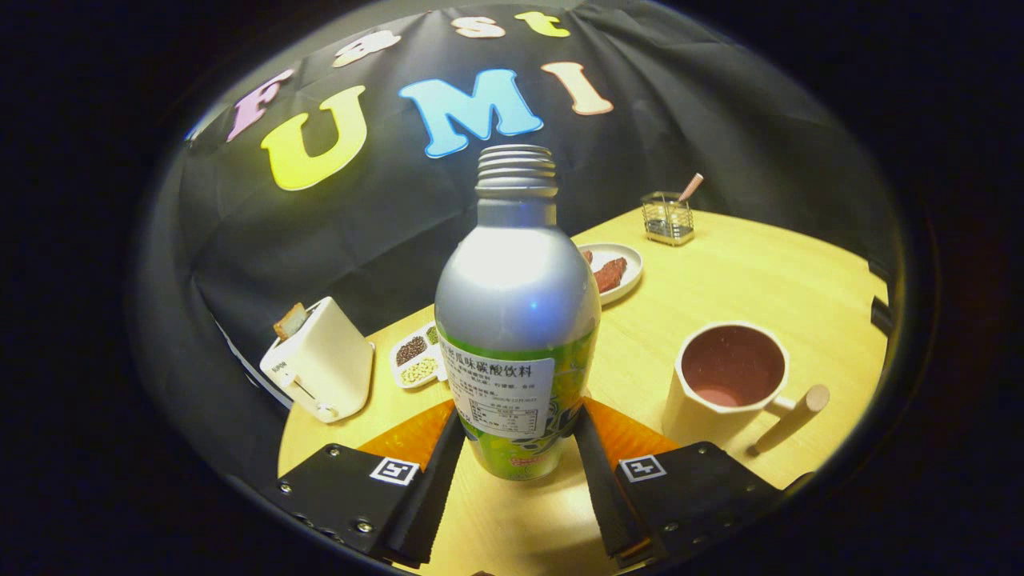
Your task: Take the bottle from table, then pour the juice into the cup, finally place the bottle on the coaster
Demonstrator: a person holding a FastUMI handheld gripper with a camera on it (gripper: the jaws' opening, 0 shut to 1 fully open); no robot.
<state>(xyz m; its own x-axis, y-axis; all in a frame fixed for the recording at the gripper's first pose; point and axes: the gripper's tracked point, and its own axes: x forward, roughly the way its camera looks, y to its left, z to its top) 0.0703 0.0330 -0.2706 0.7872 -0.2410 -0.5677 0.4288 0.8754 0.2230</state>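
Silver metal bottle [516, 320] w/ a green label band stands upright between the fingers of the tool [516, 448], cap off, threaded neck bare. Both fingers press on its lower sides, left and right, so the tool is clamped on the bottle. Bottle's base sits just above or on the pale wooden surface [744, 264]; can't tell if it's lifted.

Cup [724, 384], cream outside, dark pinkish inside, stands on the surface to the right of the bottle, just ahead of the right finger, apart from it. Its wooden peg handle points right, away from the bottle. Liquid level inside can't be told.

Orange flat patches show on both sides of the bottle's base, partly hidden by the fingers; poss. a mat, unclear.

Left of the bottle, near the surface's edge: cream toaster [320, 368] w/ a slice of bread [290, 322] sticking up from the slot. Btwn toaster and bottle, a small divided dish [418, 360] w/ dark and light grains. Beyond the bottle, a white plate [620, 268] w/ reddish food pieces. Further back, a small wire holder [668, 218] w/ a stick leaning in it.
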